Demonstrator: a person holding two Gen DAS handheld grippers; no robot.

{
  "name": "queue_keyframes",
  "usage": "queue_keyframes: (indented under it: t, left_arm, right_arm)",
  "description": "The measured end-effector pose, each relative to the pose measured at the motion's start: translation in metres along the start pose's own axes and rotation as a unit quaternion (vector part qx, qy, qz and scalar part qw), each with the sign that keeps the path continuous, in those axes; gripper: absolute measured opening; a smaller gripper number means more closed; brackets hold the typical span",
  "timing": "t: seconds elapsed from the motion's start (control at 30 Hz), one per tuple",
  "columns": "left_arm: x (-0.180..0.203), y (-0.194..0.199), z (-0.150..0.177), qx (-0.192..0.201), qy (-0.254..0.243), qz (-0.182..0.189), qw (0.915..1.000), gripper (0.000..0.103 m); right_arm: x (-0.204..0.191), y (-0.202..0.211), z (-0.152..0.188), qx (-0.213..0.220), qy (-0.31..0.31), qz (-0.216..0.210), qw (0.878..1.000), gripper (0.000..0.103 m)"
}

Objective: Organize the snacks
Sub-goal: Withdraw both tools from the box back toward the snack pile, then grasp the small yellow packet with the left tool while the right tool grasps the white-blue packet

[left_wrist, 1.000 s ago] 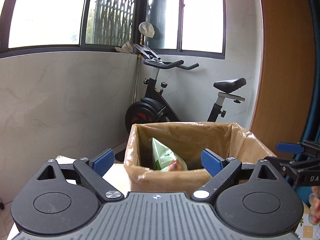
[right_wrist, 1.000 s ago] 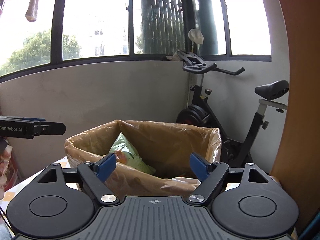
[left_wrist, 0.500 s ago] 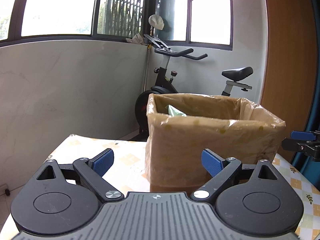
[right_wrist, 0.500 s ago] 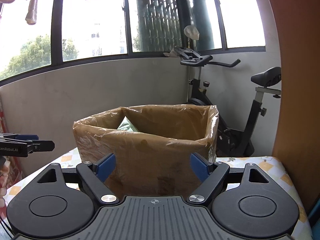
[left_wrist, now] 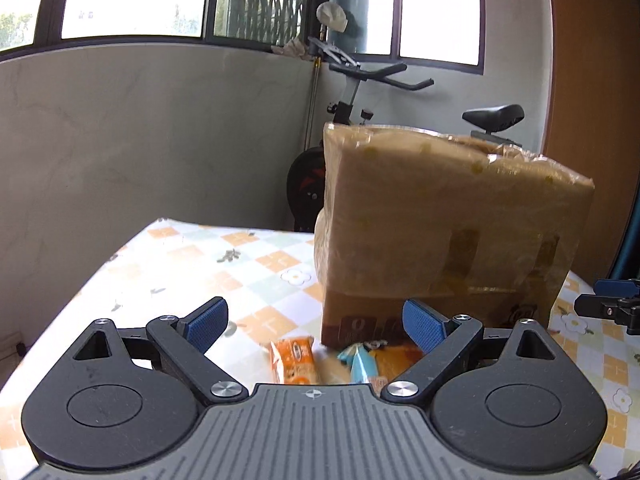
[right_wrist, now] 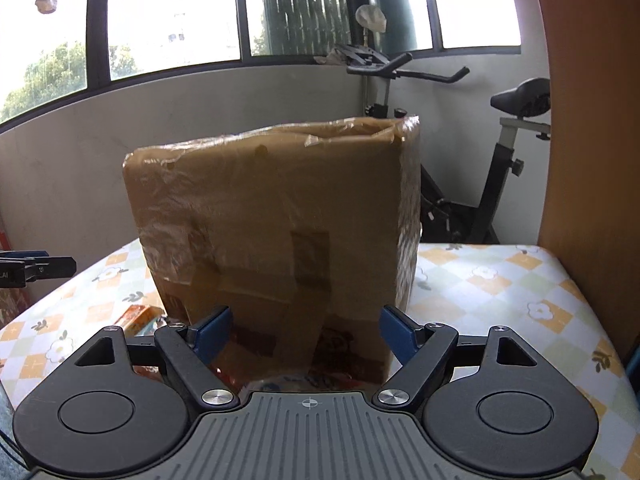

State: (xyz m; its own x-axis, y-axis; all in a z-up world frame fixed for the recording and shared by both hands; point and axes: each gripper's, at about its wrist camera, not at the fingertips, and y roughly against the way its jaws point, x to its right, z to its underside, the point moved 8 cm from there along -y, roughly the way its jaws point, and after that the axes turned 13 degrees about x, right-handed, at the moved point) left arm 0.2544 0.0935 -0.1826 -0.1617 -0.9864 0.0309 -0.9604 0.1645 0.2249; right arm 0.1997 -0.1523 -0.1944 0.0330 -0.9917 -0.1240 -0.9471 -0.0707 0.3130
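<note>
Fingers of left gripper [left_wrist: 316,322] and right gripper [right_wrist: 306,330] are held released before tall plastic-lined brown cardboard box [right_wrist: 276,232] on checked floral desk [left_wrist: 180,268]; nothing is gripped.

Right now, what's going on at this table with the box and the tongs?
A person holds a pair of tongs in each hand, sorting snacks. Both the left tongs and right tongs are open and empty, facing a cardboard box lined with plastic. An orange packet and a blue one lie on the tablecloth before the left tongs.

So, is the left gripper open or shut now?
Open. In its own view the left gripper has its blue pads wide apart with nothing pressed between them; snack packets lie on the tablecloth below.
</note>
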Motion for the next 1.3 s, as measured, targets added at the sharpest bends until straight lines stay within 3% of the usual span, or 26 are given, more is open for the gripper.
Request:
queue_keyframes:
  t: [0.33, 0.63, 0.87, 0.93, 1.03, 1.23, 1.3]
  left_arm:
    - [-0.006, 0.002, 0.036, -0.043, 0.021, -0.009, 0.9988, 0.095]
    - [-0.001, -0.004, 0.046, -0.056, 0.020, -0.009, 0.9982, 0.095]
    - [0.002, -0.005, 0.049, -0.060, 0.019, -0.006, 0.9980, 0.095]
    - [0.001, -0.007, 0.051, -0.062, 0.019, -0.008, 0.9978, 0.095]
    - [0.001, -0.008, 0.054, -0.067, 0.023, -0.008, 0.9974, 0.095]
    - [0.009, -0.003, 0.065, -0.075, 0.029, 0.007, 0.9967, 0.093]
    - [0.017, -0.001, 0.071, -0.078, 0.029, 0.024, 0.9963, 0.086]
  right_arm:
    - [-0.001, -0.029, 0.053, -0.076, -0.018, -0.002, 0.997, 0.076]
    - [-0.017, -0.060, 0.064, -0.089, -0.042, -0.009, 0.995, 0.080]
    - [-0.029, -0.078, 0.072, -0.102, -0.012, -0.015, 0.995, 0.079]
    - [-0.032, -0.076, 0.077, -0.101, 0.015, -0.010, 0.995, 0.075]
    - [-0.033, -0.069, 0.080, -0.093, 0.022, -0.002, 0.995, 0.059]
    - [-0.042, -0.054, 0.081, -0.073, 0.028, -0.016, 0.997, 0.050]
    - [-0.047, -0.048, 0.081, -0.067, 0.039, -0.024, 0.997, 0.049]
